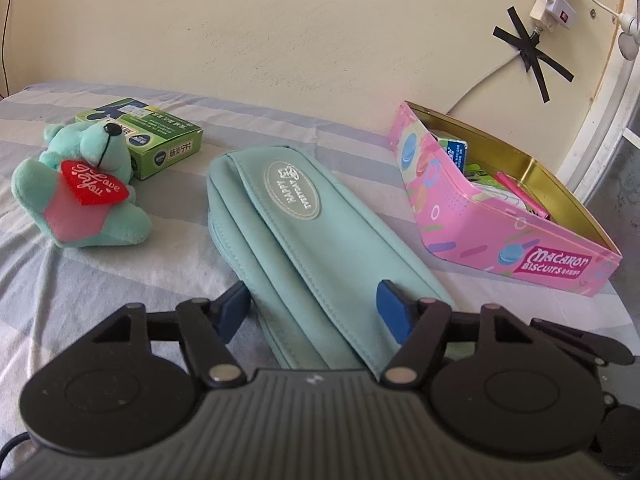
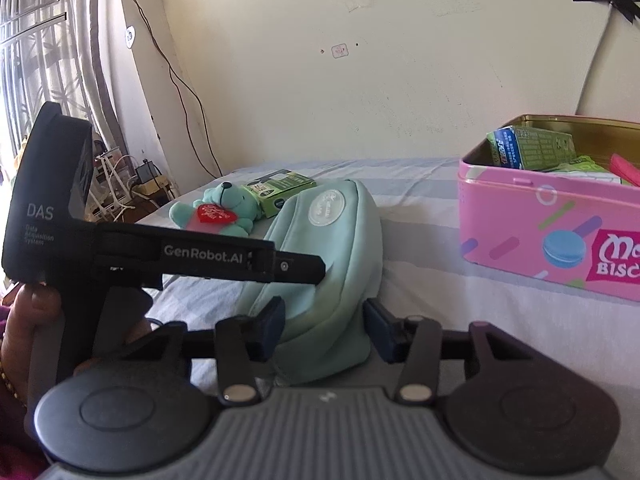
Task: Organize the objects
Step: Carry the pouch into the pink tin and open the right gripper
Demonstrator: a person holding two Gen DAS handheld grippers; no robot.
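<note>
A mint-green pouch [image 1: 304,216] with an oval badge lies lengthwise on the striped bed sheet [image 1: 80,288]. My left gripper [image 1: 314,312] straddles its near part: the left pad [image 1: 234,312] stands at the pouch's left edge, and the right pad [image 1: 394,314] hangs over its top face without denting it. My right gripper [image 2: 326,330] has the near end of the pouch [image 2: 332,280] pinched between its blue pads. The left gripper's body [image 2: 208,256] shows at the left of the right wrist view, held by a hand [image 2: 24,320].
A mint teddy bear [image 1: 84,192] with a red heart and a green carton [image 1: 160,136] lie left of the pouch. An open pink biscuit tin [image 1: 500,236] holding small boxes stands to the right. A wall runs along the bed's far side.
</note>
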